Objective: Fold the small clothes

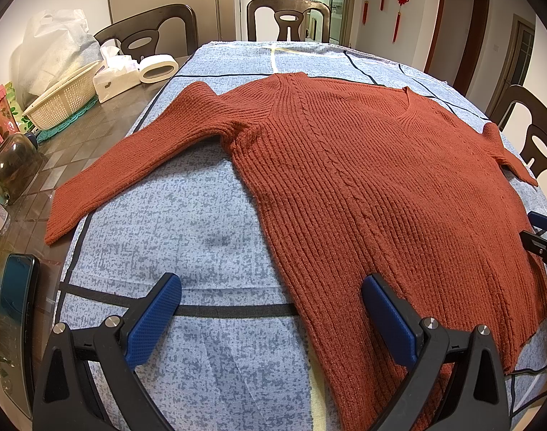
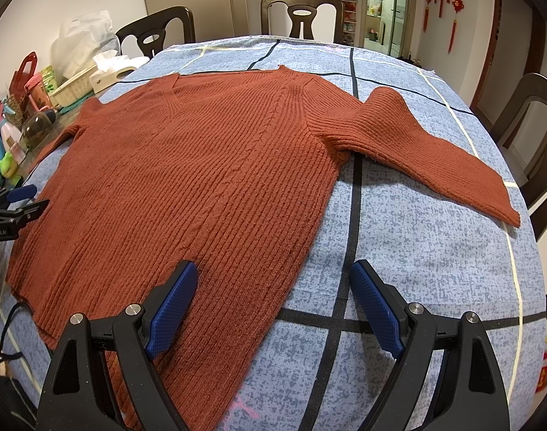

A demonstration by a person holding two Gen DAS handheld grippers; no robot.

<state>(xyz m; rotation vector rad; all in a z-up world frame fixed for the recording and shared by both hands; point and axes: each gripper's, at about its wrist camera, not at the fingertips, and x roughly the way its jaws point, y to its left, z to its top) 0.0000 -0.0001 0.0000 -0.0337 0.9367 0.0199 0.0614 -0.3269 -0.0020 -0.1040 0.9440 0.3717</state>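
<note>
A rust-red ribbed knit sweater (image 1: 363, 179) lies flat and face up on a blue patterned tablecloth (image 1: 172, 222), both sleeves spread out to the sides. It also shows in the right wrist view (image 2: 201, 186). My left gripper (image 1: 271, 287) is open and empty, hovering over the sweater's lower left hem edge. My right gripper (image 2: 273, 273) is open and empty over the lower right hem edge. The left sleeve (image 1: 129, 158) reaches past the cloth's edge. The right sleeve (image 2: 427, 158) lies on the cloth. Each gripper appears at the other view's edge: the right one (image 1: 542, 240), the left one (image 2: 14, 208).
Left of the cloth, the bare table holds a white basket (image 1: 63, 98), a tissue box (image 1: 117, 73), a tape roll (image 1: 158, 68), a glass jar (image 1: 13, 167) and a phone (image 1: 14, 323). Dark wooden chairs (image 1: 287, 18) stand around the table.
</note>
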